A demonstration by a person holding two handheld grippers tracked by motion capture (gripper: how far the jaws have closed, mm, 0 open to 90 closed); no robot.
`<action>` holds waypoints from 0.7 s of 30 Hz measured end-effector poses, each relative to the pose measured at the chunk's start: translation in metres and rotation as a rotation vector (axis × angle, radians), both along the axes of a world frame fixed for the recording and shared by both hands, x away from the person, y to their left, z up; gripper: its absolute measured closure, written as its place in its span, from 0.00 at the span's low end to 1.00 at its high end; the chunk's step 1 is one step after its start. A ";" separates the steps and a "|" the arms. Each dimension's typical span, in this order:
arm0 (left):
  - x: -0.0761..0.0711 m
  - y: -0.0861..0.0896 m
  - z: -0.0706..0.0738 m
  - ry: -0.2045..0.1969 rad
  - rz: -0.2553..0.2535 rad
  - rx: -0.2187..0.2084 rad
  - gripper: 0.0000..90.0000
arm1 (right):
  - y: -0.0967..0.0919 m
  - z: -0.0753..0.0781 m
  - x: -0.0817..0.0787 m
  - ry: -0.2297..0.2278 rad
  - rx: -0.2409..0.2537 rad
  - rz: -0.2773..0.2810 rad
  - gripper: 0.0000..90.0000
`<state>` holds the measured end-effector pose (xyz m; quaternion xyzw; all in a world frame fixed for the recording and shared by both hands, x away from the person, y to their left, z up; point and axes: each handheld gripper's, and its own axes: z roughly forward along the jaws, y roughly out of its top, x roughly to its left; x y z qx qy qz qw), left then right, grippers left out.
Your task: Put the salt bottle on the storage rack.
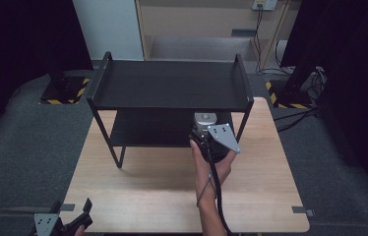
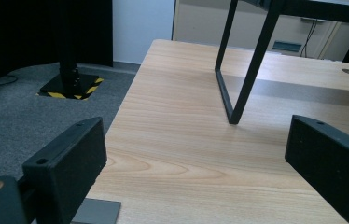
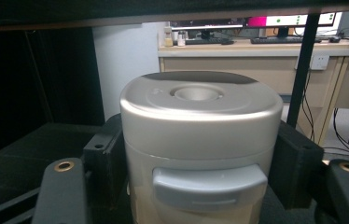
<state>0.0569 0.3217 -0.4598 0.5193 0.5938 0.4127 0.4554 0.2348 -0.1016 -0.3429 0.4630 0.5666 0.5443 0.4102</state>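
A silver lidded canister [image 3: 198, 140] stands between the jaws of my right gripper [image 3: 198, 163], which is shut on its sides. In the high view the canister [image 1: 204, 119] sits at the front edge of the lower shelf of a black two-tier rack [image 1: 172, 86], with the right gripper [image 1: 211, 135] just in front of it. My left gripper [image 1: 69, 223] hovers at the table's near left corner. Its jaws stand wide apart in the left gripper view, the left gripper [image 2: 196, 158] open over bare wood.
The light wooden table [image 1: 147, 191] carries the rack at its far half. A rack leg [image 2: 247, 70] stands ahead of the left gripper. Grey carpet [image 1: 24, 147] surrounds the table, and black stands with hazard-striped bases [image 1: 66, 91] flank it.
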 end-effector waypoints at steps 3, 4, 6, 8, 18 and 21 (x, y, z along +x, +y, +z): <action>0.001 0.003 0.000 0.001 0.003 -0.003 0.05 | 0.003 0.002 0.009 0.008 -0.004 -0.005 0.35; 0.001 0.004 0.000 0.000 0.007 -0.004 0.05 | 0.003 0.003 0.010 0.012 -0.003 -0.005 0.35; 0.001 0.005 0.000 0.000 0.008 -0.005 0.05 | 0.004 0.003 0.014 0.016 -0.005 -0.008 0.35; 0.003 0.006 0.000 0.002 0.009 -0.005 0.05 | 0.005 0.004 0.017 0.016 -0.008 -0.012 0.35; 0.010 0.008 -0.001 0.006 0.001 -0.006 0.05 | 0.005 0.003 0.029 0.026 -0.015 -0.032 0.35; 0.011 0.008 -0.002 0.008 0.001 -0.004 0.05 | 0.007 0.002 0.030 0.020 -0.041 -0.035 0.35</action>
